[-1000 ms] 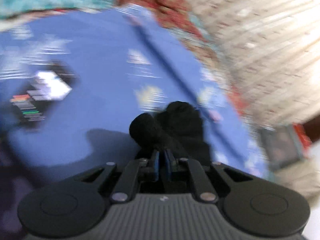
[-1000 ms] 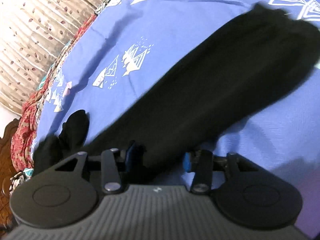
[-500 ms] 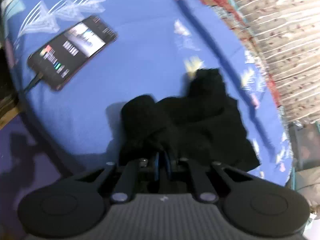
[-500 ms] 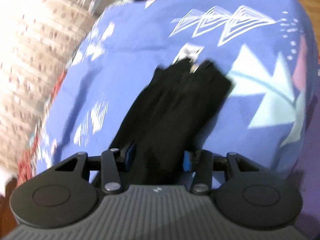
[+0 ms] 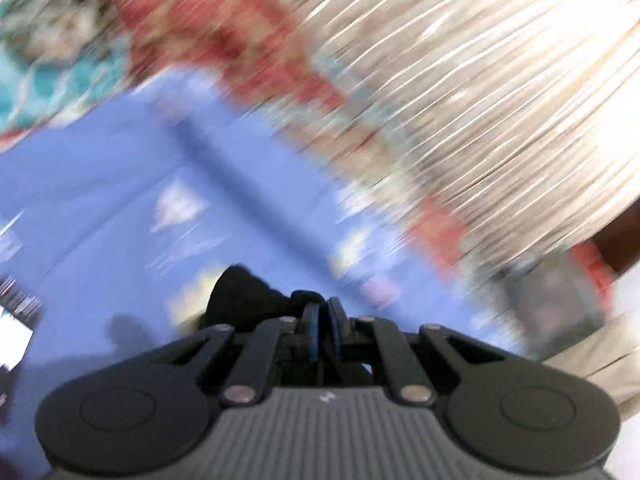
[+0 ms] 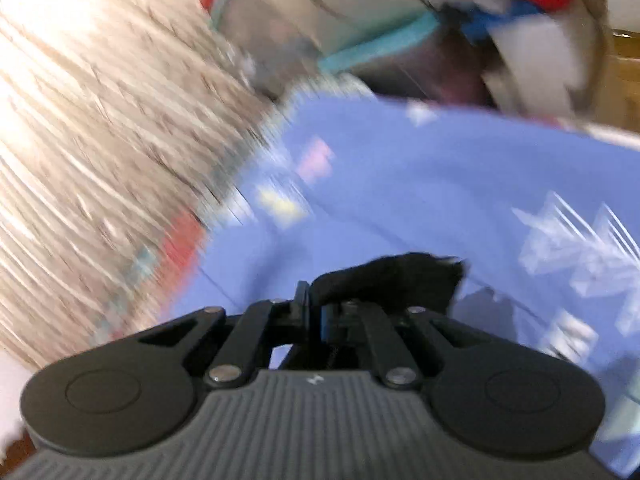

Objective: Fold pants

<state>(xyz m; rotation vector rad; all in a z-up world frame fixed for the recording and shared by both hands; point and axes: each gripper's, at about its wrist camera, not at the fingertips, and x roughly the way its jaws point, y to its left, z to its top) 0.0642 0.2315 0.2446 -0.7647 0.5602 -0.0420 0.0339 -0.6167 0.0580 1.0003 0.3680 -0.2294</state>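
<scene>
Black fabric of the pants [image 5: 244, 296] bunches just ahead and to the left of the left tool [image 5: 324, 320], whose two blue-edged pads are pressed together with a fold of the cloth pinched between them. Beneath lies the bed's blue sheet [image 5: 120, 184], printed with pale triangle shapes, and a long crease runs across it from upper left toward lower right. At the far left edge of that view a bright white patch with dark stripes shows, too smeared to name. Beyond the sheet sits a red and teal patterned cover [image 5: 192, 28], and to the right of it a pale curtain [image 5: 480, 92] with fine streaks fills the upper right. Everything past the tool is heavily blurred.

In the right wrist view the same curtain [image 6: 100, 128] takes up the left side, the blue sheet [image 6: 420, 184] spreads over the middle and right, and a jumble of red, white and teal things lies at the top, too blurred to tell apart. The right tool [image 6: 314, 312] has just closed its jaws; they now stand nearly together and clamp a tuft of the black pants [image 6: 400, 280], which sticks out ahead and to the right of the pads and throws a small shadow on the sheet. Both bunches of cloth appear raised off the bed rather than lying flat on it
</scene>
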